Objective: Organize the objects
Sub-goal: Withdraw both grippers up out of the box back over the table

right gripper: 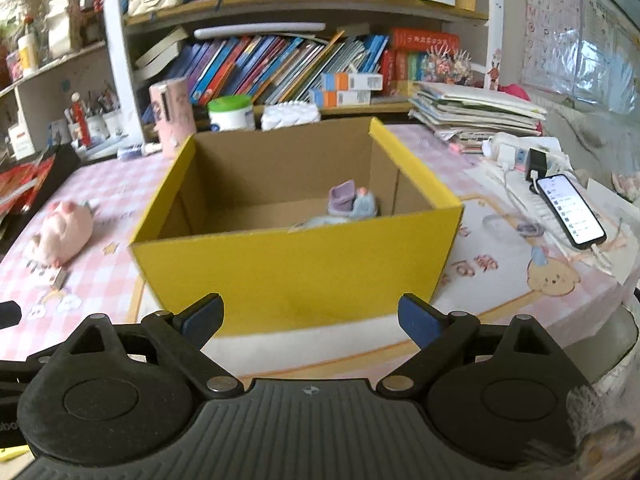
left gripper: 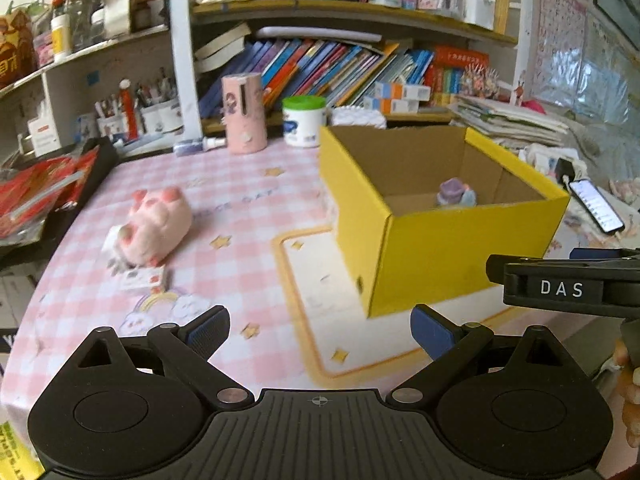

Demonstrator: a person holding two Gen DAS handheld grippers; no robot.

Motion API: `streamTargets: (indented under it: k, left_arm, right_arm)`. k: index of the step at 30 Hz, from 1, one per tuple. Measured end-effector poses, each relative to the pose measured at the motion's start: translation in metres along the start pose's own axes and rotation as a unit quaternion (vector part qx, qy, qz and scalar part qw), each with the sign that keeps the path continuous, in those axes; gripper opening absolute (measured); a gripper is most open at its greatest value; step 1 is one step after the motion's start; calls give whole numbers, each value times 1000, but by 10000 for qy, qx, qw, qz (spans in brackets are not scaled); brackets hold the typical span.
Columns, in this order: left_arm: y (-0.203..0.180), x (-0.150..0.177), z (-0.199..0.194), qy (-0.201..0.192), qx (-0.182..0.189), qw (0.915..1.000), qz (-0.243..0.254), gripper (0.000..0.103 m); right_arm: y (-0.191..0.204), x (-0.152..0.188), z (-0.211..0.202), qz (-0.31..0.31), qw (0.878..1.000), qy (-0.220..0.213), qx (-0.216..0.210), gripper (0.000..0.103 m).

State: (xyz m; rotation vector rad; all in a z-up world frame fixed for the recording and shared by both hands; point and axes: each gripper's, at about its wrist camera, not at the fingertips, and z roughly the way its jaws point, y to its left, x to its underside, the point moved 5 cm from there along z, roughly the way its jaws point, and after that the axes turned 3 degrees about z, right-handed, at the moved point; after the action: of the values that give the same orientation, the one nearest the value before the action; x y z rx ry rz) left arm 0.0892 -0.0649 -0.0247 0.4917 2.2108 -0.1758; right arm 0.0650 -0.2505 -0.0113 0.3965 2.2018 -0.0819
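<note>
Both claws are released and hold nothing: the left claw (left gripper: 320,330) and the right claw (right gripper: 310,318) hang above the near edge of the desk (left gripper: 240,216) with its pink checked cloth. The open yellow cardboard box (right gripper: 296,268) stands just ahead of the right claw, with a small purple-and-blue soft toy (right gripper: 352,202) inside at its far right. A pink plush pig (left gripper: 158,226) lies on the cloth, well left of the box.

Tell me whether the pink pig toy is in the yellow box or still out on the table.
Out. The pink pig toy lies on the checked tablecloth, left of the yellow box and apart from it.
</note>
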Motion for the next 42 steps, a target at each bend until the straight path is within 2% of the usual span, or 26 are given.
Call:
streamTargets:
  k: [21, 42]
  left_arm:
    - [53, 56, -48, 245, -330, 9991, -82, 99]
    - [117, 82, -83, 164, -936, 9940, -549, 99]
  right_arm:
    - [78, 54, -36, -440, 9981, 311, -297, 96]
    - [154, 70, -46, -948, 9909, 343, -887, 97]
